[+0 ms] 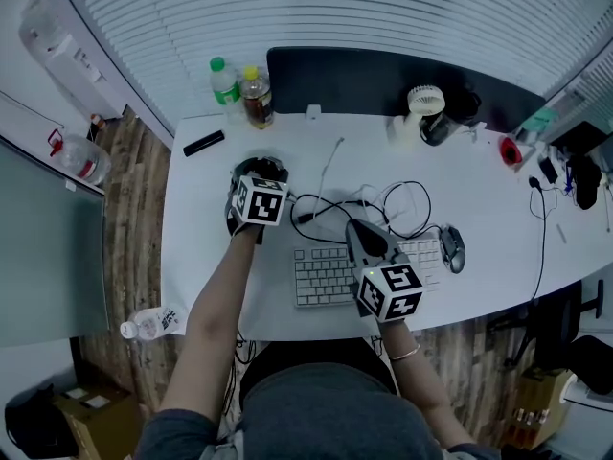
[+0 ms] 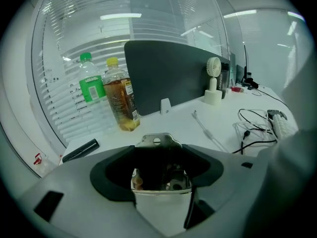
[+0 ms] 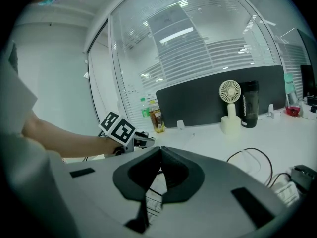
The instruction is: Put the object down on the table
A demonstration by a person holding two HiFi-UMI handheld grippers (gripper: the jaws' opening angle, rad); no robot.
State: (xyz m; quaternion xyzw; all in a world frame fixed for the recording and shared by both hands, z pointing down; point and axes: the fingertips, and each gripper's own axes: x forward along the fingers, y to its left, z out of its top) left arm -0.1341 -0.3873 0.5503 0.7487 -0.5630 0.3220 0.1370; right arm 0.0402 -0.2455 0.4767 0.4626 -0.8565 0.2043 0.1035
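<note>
My left gripper (image 1: pixel 261 174) is at the left middle of the white table (image 1: pixel 498 218), shut on a dark object (image 1: pixel 261 168). In the left gripper view the object (image 2: pixel 159 158) fills the gap between the spread jaws of my left gripper (image 2: pixel 161 175), with a metal tab with a hole on top and shiny parts below. Whether it touches the table is hidden. My right gripper (image 1: pixel 356 228) hovers over the keyboard (image 1: pixel 321 276), shut and empty, its pads meeting in a V in the right gripper view (image 3: pixel 159 155). That view also shows the left gripper (image 3: pixel 130 137).
A green-capped bottle (image 1: pixel 223 82) and a tea bottle (image 1: pixel 257 97) stand at the back left, by a black bar (image 1: pixel 203 143). A small fan (image 1: pixel 421 108), a dark cup (image 1: pixel 442 123), cables (image 1: pixel 383 202) and a mouse (image 1: pixel 452 247) lie to the right.
</note>
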